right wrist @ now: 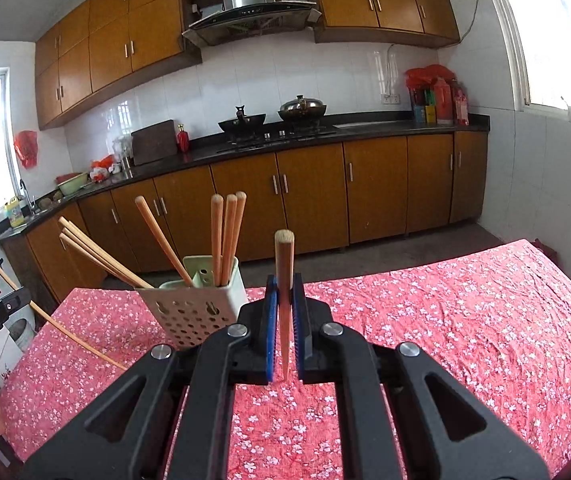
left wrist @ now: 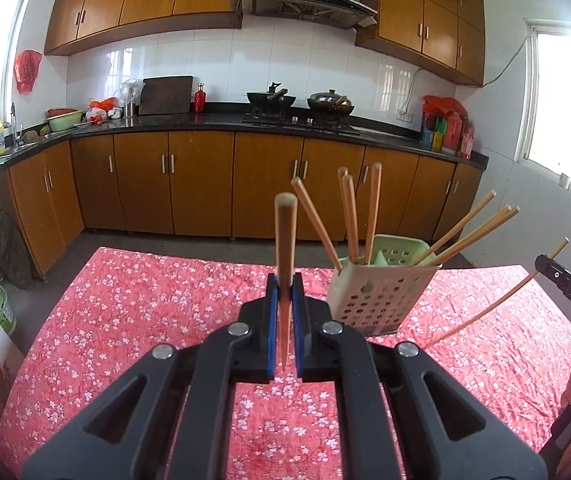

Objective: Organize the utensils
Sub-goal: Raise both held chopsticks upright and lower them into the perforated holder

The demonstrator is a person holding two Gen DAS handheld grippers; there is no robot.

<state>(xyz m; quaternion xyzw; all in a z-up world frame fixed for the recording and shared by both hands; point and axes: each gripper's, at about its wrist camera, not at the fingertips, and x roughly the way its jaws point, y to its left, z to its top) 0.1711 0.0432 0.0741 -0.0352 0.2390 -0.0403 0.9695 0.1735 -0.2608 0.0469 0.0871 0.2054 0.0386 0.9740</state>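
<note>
Left gripper (left wrist: 284,300): we are clamping one chopstick (left wrist: 285,264) upright, left of the holder (left wrist: 381,300).
Right gripper (right wrist: 284,300): we are pinching another chopstick (right wrist: 284,280), right of the holder.
Holder: standing on the tablecloth (left wrist: 125,312), chopsticks inside.

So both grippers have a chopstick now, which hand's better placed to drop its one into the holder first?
Probably the right: in its view the holder sits right beside the right gripper, partly behind it. From the left gripper it stands further off. Close call; both chopsticks are clamped upright.
</note>
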